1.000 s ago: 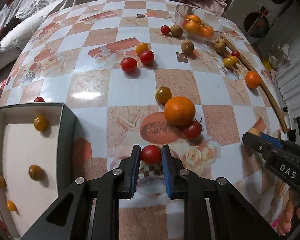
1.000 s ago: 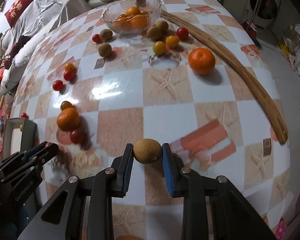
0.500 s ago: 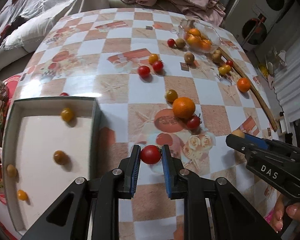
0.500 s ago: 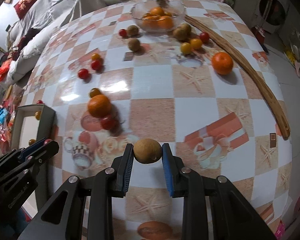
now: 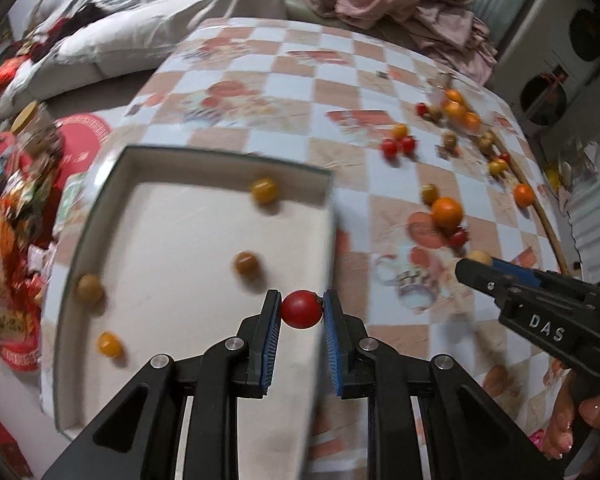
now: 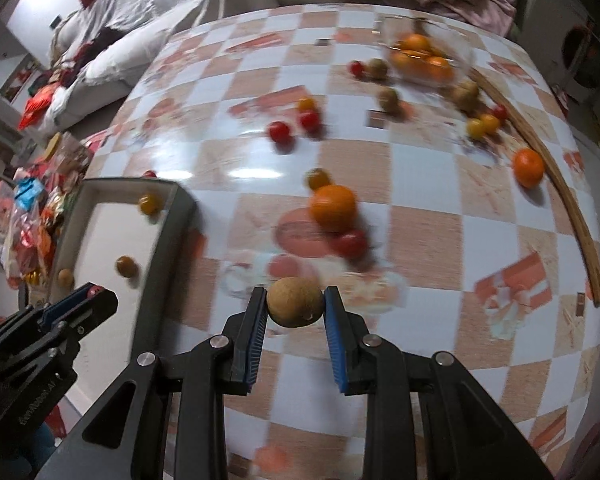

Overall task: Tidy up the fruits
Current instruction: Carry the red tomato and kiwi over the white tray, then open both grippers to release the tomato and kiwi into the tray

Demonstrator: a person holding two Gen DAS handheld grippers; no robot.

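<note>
We are mid-carry, in our judgement: both grippers are loaded and heading for the tray (image 5: 100, 184). The left gripper (image 5: 302, 309) has its jaws pinching a red cherry tomato (image 5: 301, 309), which hangs above the tray's right wall, near its front end. The right gripper (image 6: 295, 302) has its jaws pinching a brown longan (image 6: 295, 302) over the counter (image 6: 428, 240), to the right of the tray and well short of it. Inside the tray we see four small yellow and brown fruits, scattered apart. Right of the tray, an orange (image 6: 333, 207) and many small fruits wait loose on the counter. Next we would ease the tomato further left over the tray floor, lower it, then spread the jaws; dropped from height, it could roll or bounce into the others
</note>
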